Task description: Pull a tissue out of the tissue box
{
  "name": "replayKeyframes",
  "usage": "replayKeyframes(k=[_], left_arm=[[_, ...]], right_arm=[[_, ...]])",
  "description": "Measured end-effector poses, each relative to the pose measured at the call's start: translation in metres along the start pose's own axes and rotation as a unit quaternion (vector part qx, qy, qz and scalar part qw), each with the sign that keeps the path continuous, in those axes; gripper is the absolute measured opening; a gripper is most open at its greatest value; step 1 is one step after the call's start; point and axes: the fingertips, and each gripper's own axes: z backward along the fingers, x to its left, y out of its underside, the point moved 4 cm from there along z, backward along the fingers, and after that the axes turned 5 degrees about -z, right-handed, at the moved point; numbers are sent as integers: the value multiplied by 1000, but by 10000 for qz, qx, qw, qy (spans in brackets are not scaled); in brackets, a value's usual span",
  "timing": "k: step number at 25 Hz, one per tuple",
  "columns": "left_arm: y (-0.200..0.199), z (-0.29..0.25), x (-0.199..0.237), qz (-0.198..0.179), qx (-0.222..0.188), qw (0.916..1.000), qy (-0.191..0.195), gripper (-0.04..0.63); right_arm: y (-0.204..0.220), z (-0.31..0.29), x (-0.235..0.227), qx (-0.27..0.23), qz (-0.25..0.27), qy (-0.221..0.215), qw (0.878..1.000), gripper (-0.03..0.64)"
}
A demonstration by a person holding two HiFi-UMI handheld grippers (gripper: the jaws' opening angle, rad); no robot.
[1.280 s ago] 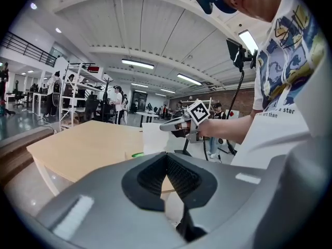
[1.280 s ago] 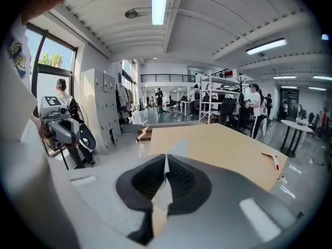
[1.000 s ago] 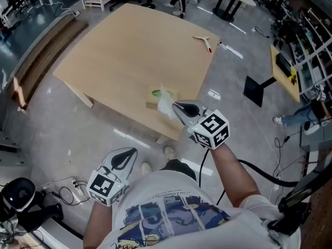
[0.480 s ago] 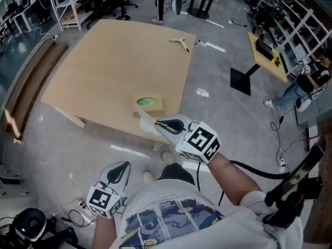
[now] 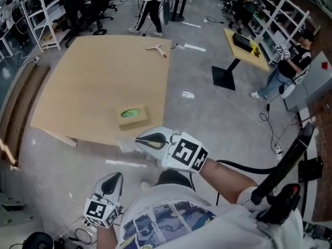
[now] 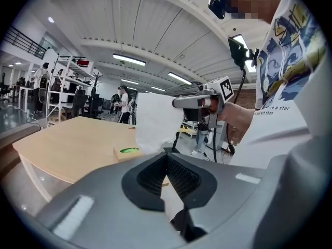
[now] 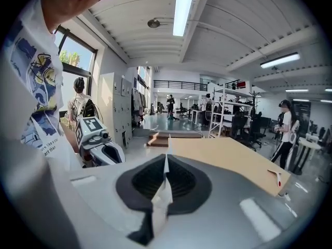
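A small tan tissue box (image 5: pixel 133 116) with a green oval opening sits near the front edge of the light wooden table (image 5: pixel 88 77). My right gripper (image 5: pixel 140 140) is held off the table's edge, in front of the box, shut on a white tissue (image 5: pixel 126 145) that hangs free of the box. In the right gripper view the tissue (image 7: pixel 162 196) is pinched between the black pads. The left gripper view shows the tissue (image 6: pixel 153 123) hanging from the right gripper (image 6: pixel 179 102), with the box (image 6: pixel 126 151) behind. My left gripper (image 5: pixel 111 183) is low by my body, shut and empty.
A red-and-white tool (image 5: pixel 157 49) lies at the table's far edge. A black stand base (image 5: pixel 224 79) and a cable (image 5: pixel 244 166) are on the grey floor to the right. A person (image 5: pixel 290 66) stands by shelves at far right; another (image 5: pixel 148 4) beyond the table.
My right gripper has drawn back from the box toward my body and up, taking the tissue clear of the box and past the table edge. The left gripper stayed low.
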Motion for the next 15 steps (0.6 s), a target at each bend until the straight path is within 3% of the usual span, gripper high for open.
replayKeyframes(k=[15], left_arm=[[-6,-5,2,-171,9,9998,137,5]], right_arm=[[-19,16,11,-104,242,5,9997,3]])
